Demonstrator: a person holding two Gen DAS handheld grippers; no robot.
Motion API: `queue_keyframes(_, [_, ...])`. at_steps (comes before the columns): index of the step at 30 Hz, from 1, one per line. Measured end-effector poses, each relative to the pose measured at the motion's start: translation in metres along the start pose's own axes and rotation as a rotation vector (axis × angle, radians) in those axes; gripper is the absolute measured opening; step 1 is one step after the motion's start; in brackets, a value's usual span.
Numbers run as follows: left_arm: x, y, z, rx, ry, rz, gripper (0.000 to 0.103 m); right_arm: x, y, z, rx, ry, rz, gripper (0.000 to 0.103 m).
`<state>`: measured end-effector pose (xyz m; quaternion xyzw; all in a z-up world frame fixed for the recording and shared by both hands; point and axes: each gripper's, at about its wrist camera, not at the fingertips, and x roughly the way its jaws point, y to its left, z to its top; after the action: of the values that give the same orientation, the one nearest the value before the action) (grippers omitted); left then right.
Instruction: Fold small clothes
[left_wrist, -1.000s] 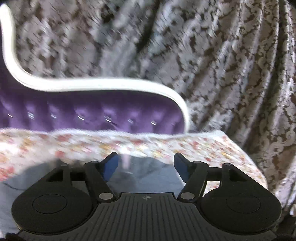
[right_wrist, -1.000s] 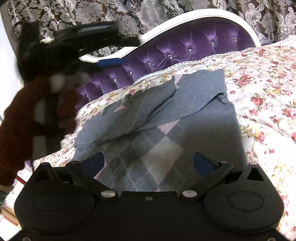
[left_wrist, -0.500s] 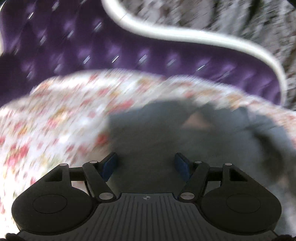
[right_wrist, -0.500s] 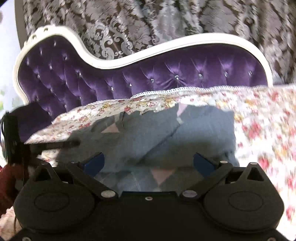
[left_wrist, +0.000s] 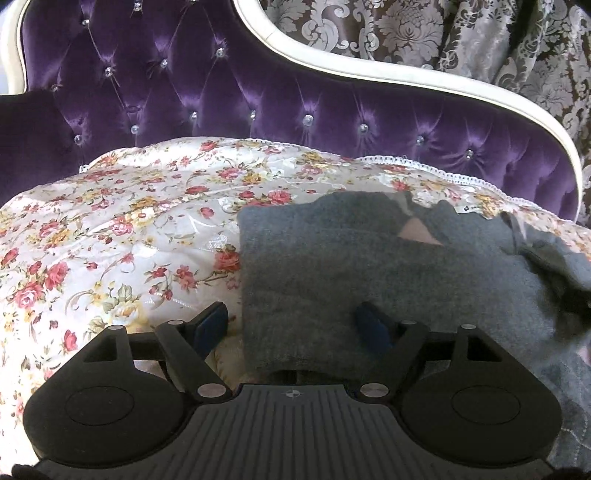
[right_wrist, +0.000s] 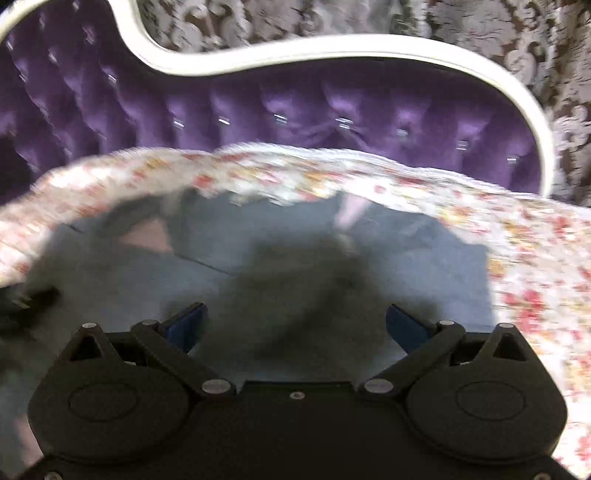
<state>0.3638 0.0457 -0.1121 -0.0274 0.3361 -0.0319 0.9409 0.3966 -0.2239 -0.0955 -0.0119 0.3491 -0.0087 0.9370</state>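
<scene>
Floral bedding covers the whole work surface — a quilt printed with red and yellow roses, spread in front of a tufted purple headboard. Nearest the left wrist camera, the left gripper has its blue-padded fingers spread wide, straddling the left edge of a grey sweater: one pad sits over the quilt just beside the fabric, the other over the knit itself. Nothing is pinched between them. In the right wrist view, which is smeared by motion, the right gripper is likewise spread apart and hangs over the middle of the same garment, casting a dark shadow on it; it holds nothing.

The sweater lies flat toward the far side of the quilt. Its left edge runs straight and doubled, and overlapping grey panels cross the body with small pale triangles showing between them, so I judge that the sleeves or sides are already turned in. Its right part looks looser and rumpled in the left view. What seems left is a final fold of the body end to end — and a tidy of that loose side.

Farther back, the headboard curves under a white frame, and patterned damask curtains hang behind it
</scene>
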Motion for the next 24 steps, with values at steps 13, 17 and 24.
queue_keyframes(13, [-0.002,0.000,-0.001,-0.004,-0.011,-0.001,0.078,-0.059,-0.106,-0.022,0.249,-0.089,-0.069,0.102])
queue_keyframes(17, [-0.002,0.000,-0.001,-0.004,-0.012,0.000,0.078,-0.051,-0.098,-0.012,0.216,-0.089,0.047,0.085])
queue_keyframes(24, [-0.002,-0.001,-0.001,-0.004,-0.012,0.000,0.078,-0.020,-0.082,-0.015,0.145,-0.012,0.067,0.071])
